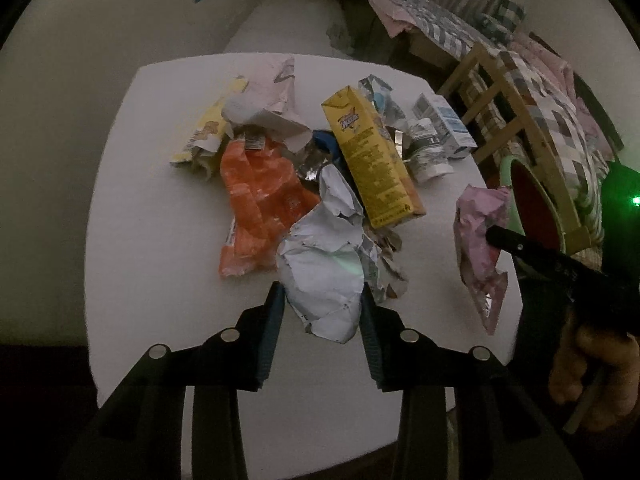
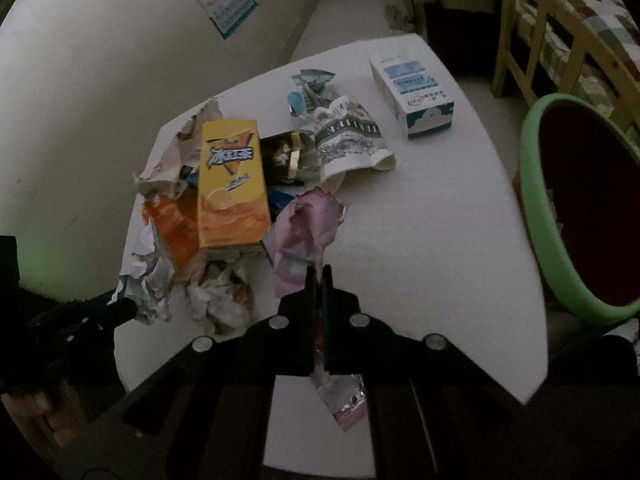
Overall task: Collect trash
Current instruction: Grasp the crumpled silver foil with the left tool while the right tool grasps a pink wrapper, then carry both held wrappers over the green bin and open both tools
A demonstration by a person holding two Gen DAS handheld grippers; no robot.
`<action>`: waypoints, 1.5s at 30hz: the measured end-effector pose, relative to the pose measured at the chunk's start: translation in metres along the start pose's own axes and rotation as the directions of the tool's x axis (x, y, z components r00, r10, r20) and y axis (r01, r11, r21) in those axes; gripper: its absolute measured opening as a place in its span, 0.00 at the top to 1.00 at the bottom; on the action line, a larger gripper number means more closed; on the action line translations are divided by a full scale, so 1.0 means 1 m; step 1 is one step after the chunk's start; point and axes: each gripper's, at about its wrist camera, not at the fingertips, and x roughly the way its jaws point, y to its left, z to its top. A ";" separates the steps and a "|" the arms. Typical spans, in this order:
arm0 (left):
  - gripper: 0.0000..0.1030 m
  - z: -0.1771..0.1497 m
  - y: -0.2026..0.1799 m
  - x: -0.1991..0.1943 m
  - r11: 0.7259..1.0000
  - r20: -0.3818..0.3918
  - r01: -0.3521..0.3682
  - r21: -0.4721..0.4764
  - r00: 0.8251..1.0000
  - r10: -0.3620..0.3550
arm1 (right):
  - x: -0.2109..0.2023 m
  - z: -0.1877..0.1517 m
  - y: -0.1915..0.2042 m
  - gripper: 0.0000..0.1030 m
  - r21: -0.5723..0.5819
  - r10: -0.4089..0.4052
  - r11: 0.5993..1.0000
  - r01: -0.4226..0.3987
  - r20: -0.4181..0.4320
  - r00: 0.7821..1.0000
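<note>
Black left tongs [image 1: 322, 300] with ribbed blue-grey pads and silver round studs; right tongs [image 2: 319, 276] alike, matte black.

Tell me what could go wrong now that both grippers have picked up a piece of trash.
The crumpled white wrapper in the left gripper lies against the loose scraps and could drag them off the table. The right gripper pinches only a thin part of the pink wrapper, which could slip out before it reaches the green bin.
</note>
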 end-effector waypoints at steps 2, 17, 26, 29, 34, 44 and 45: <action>0.67 -0.004 -0.001 -0.009 1.000 0.016 -0.004 -0.004 1.000 0.004 | -0.011 -0.005 0.002 0.97 -0.012 0.002 1.000 -0.002 0.016 1.000; 0.67 0.001 -0.039 -0.043 0.997 0.081 -0.036 0.074 0.996 0.030 | -0.051 -0.013 -0.004 0.97 -0.047 0.002 0.999 0.002 0.092 0.996; 0.67 0.024 -0.098 -0.033 0.987 0.088 -0.014 0.162 0.996 0.000 | -0.074 -0.005 -0.041 0.97 -0.021 -0.039 0.999 0.042 0.130 0.991; 0.67 0.033 -0.125 -0.026 0.978 0.083 0.004 0.207 0.996 -0.021 | -0.083 -0.003 -0.060 0.97 0.007 -0.058 0.998 0.058 0.145 0.988; 0.67 0.049 -0.175 -0.011 0.958 0.062 0.044 0.283 0.996 -0.064 | -0.098 0.003 -0.100 0.97 0.077 -0.095 0.994 0.083 0.167 0.981; 0.67 0.075 -0.255 0.020 0.921 0.016 0.097 0.377 0.994 -0.111 | -0.112 0.023 -0.172 0.97 0.189 -0.144 0.976 0.106 0.199 0.969; 0.67 0.076 -0.260 0.022 0.918 0.012 0.102 0.382 0.993 -0.115 | -0.113 0.025 -0.178 0.97 0.198 -0.147 0.974 0.107 0.202 0.968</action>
